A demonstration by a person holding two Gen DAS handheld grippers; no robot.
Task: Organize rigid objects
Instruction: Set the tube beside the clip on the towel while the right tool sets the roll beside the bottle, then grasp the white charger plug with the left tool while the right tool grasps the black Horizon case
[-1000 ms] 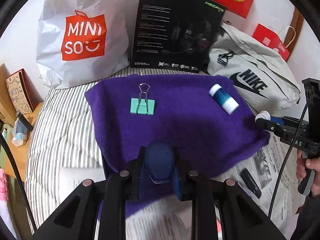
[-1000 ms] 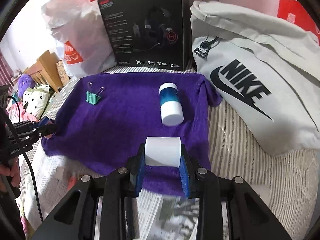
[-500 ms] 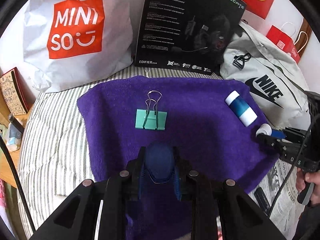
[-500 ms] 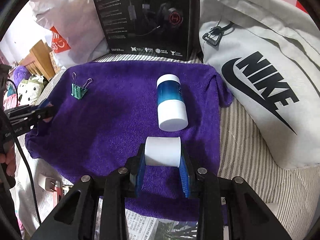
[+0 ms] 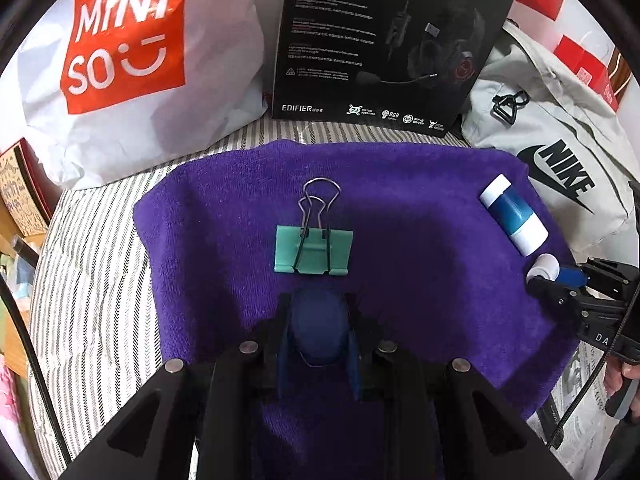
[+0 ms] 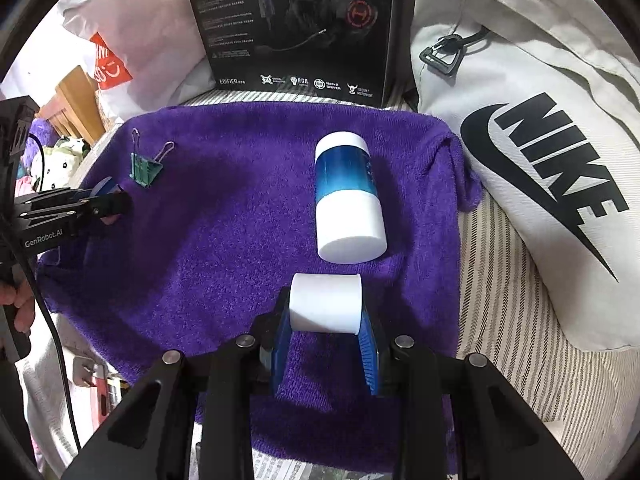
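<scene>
A purple towel [image 5: 420, 240] [image 6: 224, 240] lies on the striped bed. On it are a green binder clip [image 5: 314, 254] [image 6: 145, 168] and a lying blue-and-white bottle [image 5: 514, 214] [image 6: 348, 196]. My left gripper [image 5: 318, 328] is shut on a dark blue oval object [image 5: 318, 332], low over the towel just short of the clip; it also shows in the right wrist view [image 6: 108, 200]. My right gripper [image 6: 325, 308] is shut on a white cylinder [image 6: 325, 302] just short of the bottle; it also shows in the left wrist view [image 5: 548, 272].
A black headset box [image 5: 384, 40] [image 6: 296, 28], a white Miniso bag [image 5: 120, 60] and a grey Nike bag [image 5: 560, 152] [image 6: 540, 140] stand along the back and right. Newspaper [image 5: 576, 420] lies at the front right. A bed edge with wooden furniture [image 6: 72, 100] is at left.
Both grippers have moved forward over the towel with their objects still held. The left has come close to the binder clip, the right close to the bottle.
</scene>
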